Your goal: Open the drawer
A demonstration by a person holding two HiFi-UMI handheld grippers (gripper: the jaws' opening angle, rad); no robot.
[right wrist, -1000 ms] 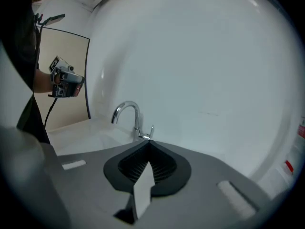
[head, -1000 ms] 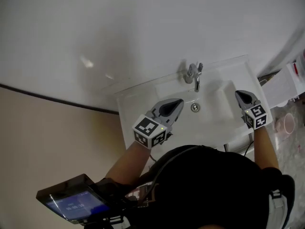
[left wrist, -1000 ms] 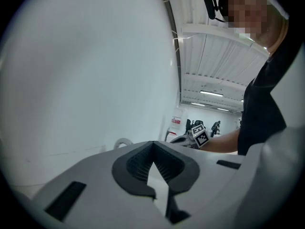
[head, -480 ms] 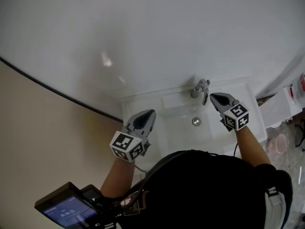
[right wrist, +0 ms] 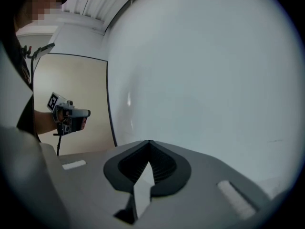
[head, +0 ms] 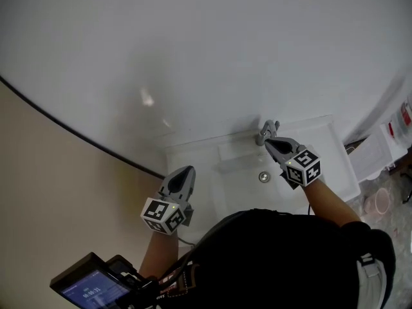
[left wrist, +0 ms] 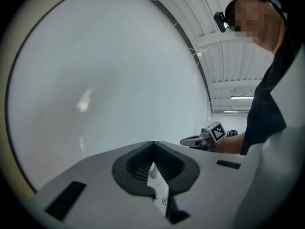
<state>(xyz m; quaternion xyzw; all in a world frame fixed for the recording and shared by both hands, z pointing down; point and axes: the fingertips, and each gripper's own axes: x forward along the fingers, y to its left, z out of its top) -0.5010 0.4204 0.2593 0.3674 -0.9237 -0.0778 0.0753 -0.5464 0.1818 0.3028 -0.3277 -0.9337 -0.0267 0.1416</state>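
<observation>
Left gripper (head: 186, 170): jaws together, empty, over the near-left corner of the washbasin (head: 340, 166). Right gripper (head: 269, 141): closed too, empty, at the far edge just beside the tap (head: 266, 129). Drawer: not made out in any view.

Far side: white wall (head: 193, 56) shuts off room ahead of both yr grippers. Faucet (head: 267, 131) stands just beside yr R gripper (head: 269, 141), at far rim of sink (head: 338, 169). Basin btwn yr hands is open. L gripper (head: 186, 171) is by sink's left rim; beige wall (head: 51, 192) bounds left, clutter (head: 389, 137) the right.
</observation>
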